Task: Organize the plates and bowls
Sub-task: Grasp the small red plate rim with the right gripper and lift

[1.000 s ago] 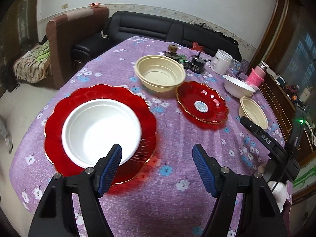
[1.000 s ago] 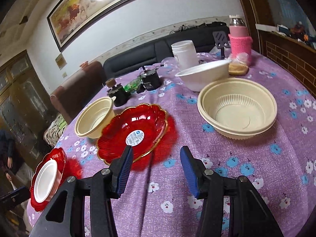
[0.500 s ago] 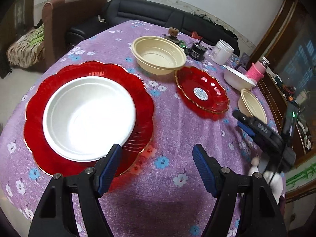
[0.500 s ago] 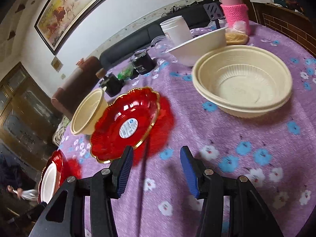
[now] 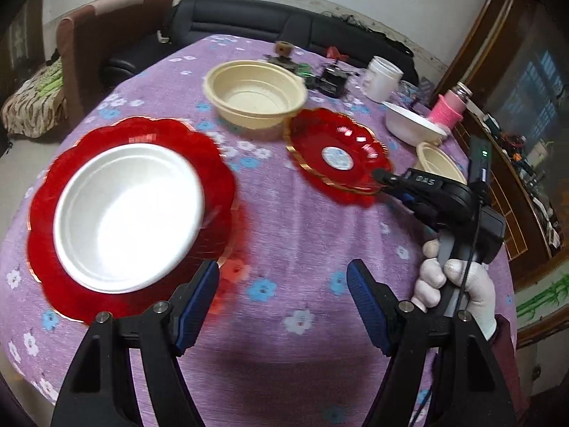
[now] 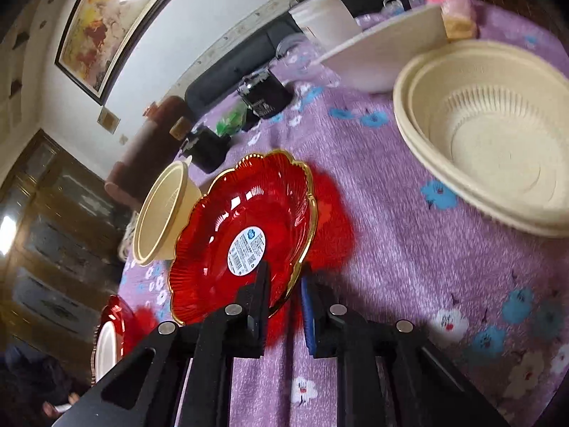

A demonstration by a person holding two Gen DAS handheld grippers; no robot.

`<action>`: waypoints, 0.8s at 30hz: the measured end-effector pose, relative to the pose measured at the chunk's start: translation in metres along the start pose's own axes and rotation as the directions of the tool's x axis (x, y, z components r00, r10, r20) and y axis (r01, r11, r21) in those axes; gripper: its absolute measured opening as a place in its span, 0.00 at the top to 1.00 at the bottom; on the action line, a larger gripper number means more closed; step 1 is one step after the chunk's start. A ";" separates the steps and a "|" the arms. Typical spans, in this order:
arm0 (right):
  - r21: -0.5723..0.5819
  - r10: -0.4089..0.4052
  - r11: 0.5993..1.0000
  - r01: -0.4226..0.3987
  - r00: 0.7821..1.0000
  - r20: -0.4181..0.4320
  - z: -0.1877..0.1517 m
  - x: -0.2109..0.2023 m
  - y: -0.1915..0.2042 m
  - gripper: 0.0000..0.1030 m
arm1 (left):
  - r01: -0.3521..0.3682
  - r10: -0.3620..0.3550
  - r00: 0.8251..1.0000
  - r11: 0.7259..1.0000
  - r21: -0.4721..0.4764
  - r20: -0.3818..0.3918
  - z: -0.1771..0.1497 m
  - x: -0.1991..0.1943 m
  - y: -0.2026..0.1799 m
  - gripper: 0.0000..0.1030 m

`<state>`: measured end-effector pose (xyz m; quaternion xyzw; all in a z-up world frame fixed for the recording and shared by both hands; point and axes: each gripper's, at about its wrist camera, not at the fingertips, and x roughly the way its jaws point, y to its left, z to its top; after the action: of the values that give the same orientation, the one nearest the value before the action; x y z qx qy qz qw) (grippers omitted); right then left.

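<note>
The small red plate point(image 6: 242, 220) with a gold rim and a sticker lies mid-table. My right gripper point(image 6: 284, 288) is at its near edge. Its jaws are closing with the rim between the pads, one finger over the plate and one outside it. From the left wrist view its tip point(image 5: 384, 178) rests on that plate point(image 5: 338, 156). A white bowl point(image 5: 128, 213) sits in the large red plate point(image 5: 53, 277) at the left. My left gripper point(image 5: 281, 295) hangs open beside it and holds nothing. Cream bowls point(image 5: 254, 94) point(image 6: 498, 149) and a white bowl point(image 5: 412, 126) stand further back.
A white jar point(image 5: 382, 78), a pink-sleeved bottle point(image 5: 448, 110) and small black items point(image 5: 332, 82) crowd the table's far side. A gloved hand point(image 5: 451, 281) holds the right gripper. A black sofa point(image 5: 266, 25) and a brown armchair point(image 5: 106, 32) stand behind the table.
My right gripper moved forward and down to the small red plate, rolled, and its jaws narrowed around the rim. The left gripper dipped slightly and stayed open.
</note>
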<state>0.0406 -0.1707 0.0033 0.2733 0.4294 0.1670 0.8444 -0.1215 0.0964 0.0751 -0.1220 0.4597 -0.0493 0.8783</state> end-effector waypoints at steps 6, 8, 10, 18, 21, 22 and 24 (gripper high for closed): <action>-0.023 0.032 0.999 -0.034 0.998 -0.049 -0.011 -0.027 0.005 0.86 | -0.006 0.005 1.000 1.000 0.022 0.013 -0.002 -0.007 -0.013 0.29; -0.052 0.023 0.998 -0.027 0.997 -0.073 -0.019 -0.039 0.007 0.86 | -0.008 0.008 1.000 1.000 0.017 0.023 -0.004 -0.010 -0.011 0.29; -0.088 0.010 0.996 -0.019 0.995 -0.097 -0.031 -0.050 0.007 0.87 | -0.013 0.013 1.000 1.000 0.007 0.024 -0.007 -0.011 -0.006 0.29; -0.024 0.038 0.999 -0.039 0.997 -0.061 -0.049 -0.075 -0.034 0.85 | 0.011 -0.011 1.000 1.000 0.013 -0.006 -0.012 0.000 -0.009 0.29; -0.042 0.027 0.999 -0.028 0.999 -0.020 -0.047 -0.079 -0.032 0.85 | 0.005 -0.004 1.000 0.999 0.034 -0.022 -0.010 0.009 -0.017 0.29; -0.049 0.017 0.999 -0.018 1.000 -0.016 -0.048 -0.078 -0.031 0.85 | 0.003 -0.002 1.000 0.999 0.038 -0.028 -0.008 0.012 -0.020 0.29; -0.047 0.014 0.999 -0.015 1.000 -0.021 -0.048 -0.076 -0.031 0.85 | -0.002 0.004 0.999 0.999 0.049 -0.033 -0.002 0.019 -0.025 0.29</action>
<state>-0.0410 -0.2193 0.0096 0.2546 0.4319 0.1859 0.8450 -0.1118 0.0684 0.0647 -0.0989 0.4732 -0.0613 0.8732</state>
